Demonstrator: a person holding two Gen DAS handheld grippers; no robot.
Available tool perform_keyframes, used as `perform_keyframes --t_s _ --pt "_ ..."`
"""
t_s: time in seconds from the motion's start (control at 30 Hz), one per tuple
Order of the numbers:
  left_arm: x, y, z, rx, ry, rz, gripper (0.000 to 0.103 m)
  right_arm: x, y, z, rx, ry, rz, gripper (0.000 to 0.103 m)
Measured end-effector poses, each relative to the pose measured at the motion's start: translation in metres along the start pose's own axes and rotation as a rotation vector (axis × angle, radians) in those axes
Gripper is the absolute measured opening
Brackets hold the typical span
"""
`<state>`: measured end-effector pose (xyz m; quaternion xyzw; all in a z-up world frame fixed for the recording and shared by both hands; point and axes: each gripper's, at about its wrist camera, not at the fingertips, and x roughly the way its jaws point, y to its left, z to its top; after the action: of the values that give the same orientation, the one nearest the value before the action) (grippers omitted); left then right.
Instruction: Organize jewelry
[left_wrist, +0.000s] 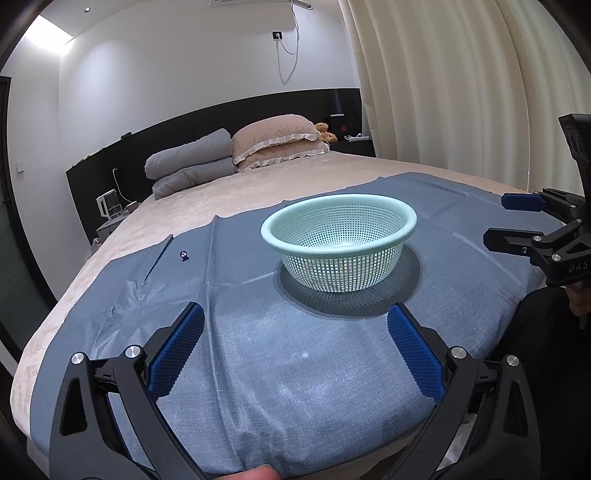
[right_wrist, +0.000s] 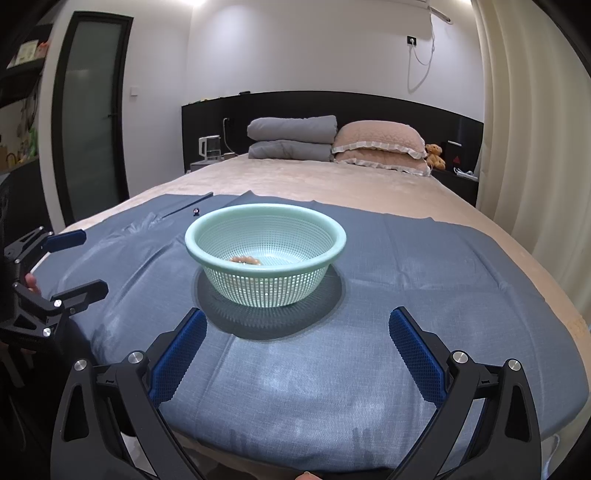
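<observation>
Small dark item (left_wrist: 184, 255) on blue cloth (left_wrist: 295, 362) too tiny to identify; basket (right_wrist: 265, 254) contents (right_wrist: 245, 260) indistinct.

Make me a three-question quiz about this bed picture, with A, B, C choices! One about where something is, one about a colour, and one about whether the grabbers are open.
1. Where is the beaded jewelry?
A. inside the basket
B. on the pillows
C. between a gripper's fingers

2. What colour is the basket?
A. red
B. pale green
C. black

3. How are the left gripper and right gripper?
A. both shut
B. one holds the basket
C. both open and empty

Answers:
1. A, since the right wrist view shows the beads lying on the basket's bottom.
2. B, as its rim and mesh wall are pale green against the blue cloth.
3. C, because each pair of blue pads stands wide apart with nothing between.
</observation>
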<state>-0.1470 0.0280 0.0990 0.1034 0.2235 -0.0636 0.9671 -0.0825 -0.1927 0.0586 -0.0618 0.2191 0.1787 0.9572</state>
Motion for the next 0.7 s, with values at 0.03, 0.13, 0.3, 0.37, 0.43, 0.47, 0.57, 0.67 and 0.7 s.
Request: perform_keyframes --t_s 0.03,0.13,0.3,0.37,0.43,0.47,0.57,0.67,0.7 --pt "0.0001 0.0007 0.0003 -0.001 0.0 0.001 0.097 0.0002 -0.0002 0.0 -0.001 0.0 -0.001 0.095" --pt "-0.0003 0.0023 0.0005 -0.008 -0.002 0.005 0.097 0.0 -0.0003 0.0 -0.002 -0.002 -0.001 0.095" --pt "0.0004 0.0042 0.0005 -0.022 0.001 0.015 0.097 0.0001 0.0002 -0.0006 -0.002 0.0 -0.002 0.095" --pt "0.0004 0.0043 0.0005 -0.025 0.002 0.018 0.097 -0.0004 0.0 -0.0011 0.001 0.0 -0.001 0.095" --pt "0.0008 0.0052 0.0008 -0.03 0.003 0.02 0.097 -0.0003 -0.0004 -0.0013 0.004 0.0 -0.003 0.095" --pt "0.0009 0.0053 0.0009 -0.032 0.003 0.02 0.097 -0.0004 -0.0009 -0.0013 0.005 0.0 -0.002 0.095" --pt "0.0013 0.0058 0.0012 -0.033 0.002 0.02 0.097 -0.0001 -0.0015 -0.0014 0.004 0.002 -0.003 0.095" --pt "0.0015 0.006 0.0011 -0.034 0.003 0.02 0.097 0.0001 -0.0014 -0.0013 0.004 0.001 -0.003 0.095" --pt "0.0014 0.0063 0.0012 -0.035 0.005 0.02 0.097 0.0001 -0.0012 -0.0013 0.005 0.001 -0.003 0.095"
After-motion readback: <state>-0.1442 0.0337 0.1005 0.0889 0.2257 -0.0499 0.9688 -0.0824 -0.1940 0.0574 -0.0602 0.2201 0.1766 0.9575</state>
